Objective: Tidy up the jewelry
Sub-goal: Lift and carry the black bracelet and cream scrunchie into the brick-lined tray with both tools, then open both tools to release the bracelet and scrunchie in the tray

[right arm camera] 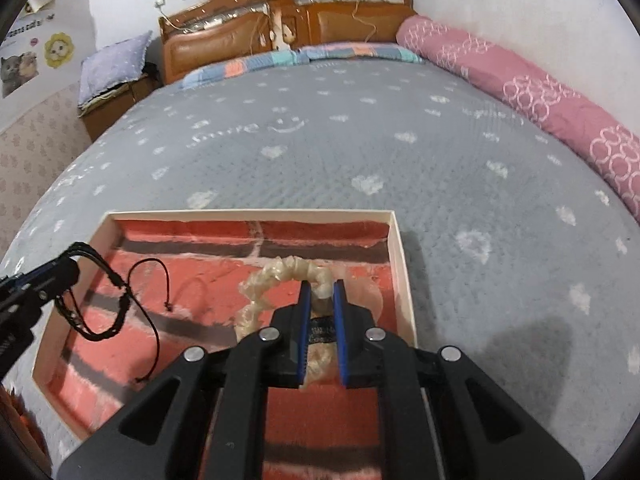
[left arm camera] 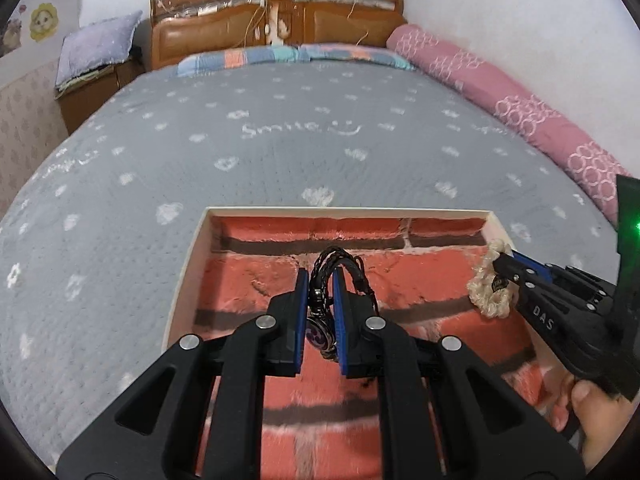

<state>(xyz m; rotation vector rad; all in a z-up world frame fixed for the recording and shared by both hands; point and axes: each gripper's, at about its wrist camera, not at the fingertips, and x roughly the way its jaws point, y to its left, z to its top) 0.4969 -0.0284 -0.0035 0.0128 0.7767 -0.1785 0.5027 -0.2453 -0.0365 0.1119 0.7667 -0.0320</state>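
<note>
Left gripper clamped on black braided bracelet with round purple charm, held above tray lined in red brick pattern. Right gripper clamped on pale twisted scrunchie, held over right part of same tray; loose black cords of bracelet hanging over left part in right wrist view. Beyond tray, grey bedspread with white hearts, then pink bolster along right wall, striped pillow, wooden headboard.

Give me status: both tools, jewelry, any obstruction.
Left tool shut on black braided bracelet, over the box. Right tool shut on cream scrunchie, same box. Nothing in the way.
</note>
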